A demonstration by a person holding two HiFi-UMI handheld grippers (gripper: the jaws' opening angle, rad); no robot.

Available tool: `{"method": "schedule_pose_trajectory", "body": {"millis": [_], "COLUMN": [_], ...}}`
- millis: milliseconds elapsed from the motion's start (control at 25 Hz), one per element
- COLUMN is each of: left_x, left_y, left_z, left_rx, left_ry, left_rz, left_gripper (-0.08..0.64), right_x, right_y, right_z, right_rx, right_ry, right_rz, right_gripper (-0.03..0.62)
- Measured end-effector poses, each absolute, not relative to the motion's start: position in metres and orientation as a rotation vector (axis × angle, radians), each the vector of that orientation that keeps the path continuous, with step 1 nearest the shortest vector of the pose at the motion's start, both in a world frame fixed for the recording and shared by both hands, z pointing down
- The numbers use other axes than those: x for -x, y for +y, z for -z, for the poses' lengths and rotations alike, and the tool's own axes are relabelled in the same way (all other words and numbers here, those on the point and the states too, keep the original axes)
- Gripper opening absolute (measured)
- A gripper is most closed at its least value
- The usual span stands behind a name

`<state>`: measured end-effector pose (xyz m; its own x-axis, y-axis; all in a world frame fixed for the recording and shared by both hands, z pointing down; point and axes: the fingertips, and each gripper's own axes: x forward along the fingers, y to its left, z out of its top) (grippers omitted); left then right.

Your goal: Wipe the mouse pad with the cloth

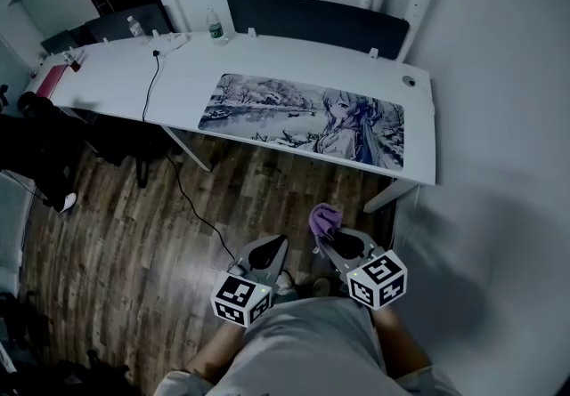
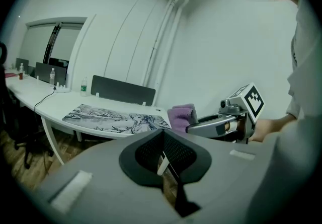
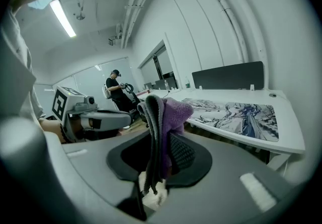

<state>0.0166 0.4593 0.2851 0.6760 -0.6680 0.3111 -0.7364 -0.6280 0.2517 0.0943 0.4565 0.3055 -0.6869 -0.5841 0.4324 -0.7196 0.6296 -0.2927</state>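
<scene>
A long printed mouse pad lies on the white desk; it also shows in the left gripper view and the right gripper view. My right gripper is shut on a folded purple cloth, held low in front of the desk, well short of the pad. The cloth stands up between its jaws. My left gripper hangs beside it, shut with nothing held. The left gripper view shows the cloth in the right gripper.
A dark divider panel stands at the desk's back edge. Two water bottles and a black cable are on the desk's left part. Dark chairs stand at left on wood floor. A person stands far off.
</scene>
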Motion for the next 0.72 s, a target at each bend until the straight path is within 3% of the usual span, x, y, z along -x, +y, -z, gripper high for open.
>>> {"method": "schedule_pose_trajectory", "body": {"millis": [720], "left_x": [0.027], "left_y": [0.433], "left_z": [-0.290], "left_rx": [-2.578], "left_ry": [-1.032], "left_rz": [-0.271], "left_gripper": [0.016], "right_x": [-0.054], "right_y": [0.437], "right_z": [-0.311], "right_rx": [-1.134], "right_ry": [-2.527], "right_rz": [-0.645], "right_gripper": [0.092]}}
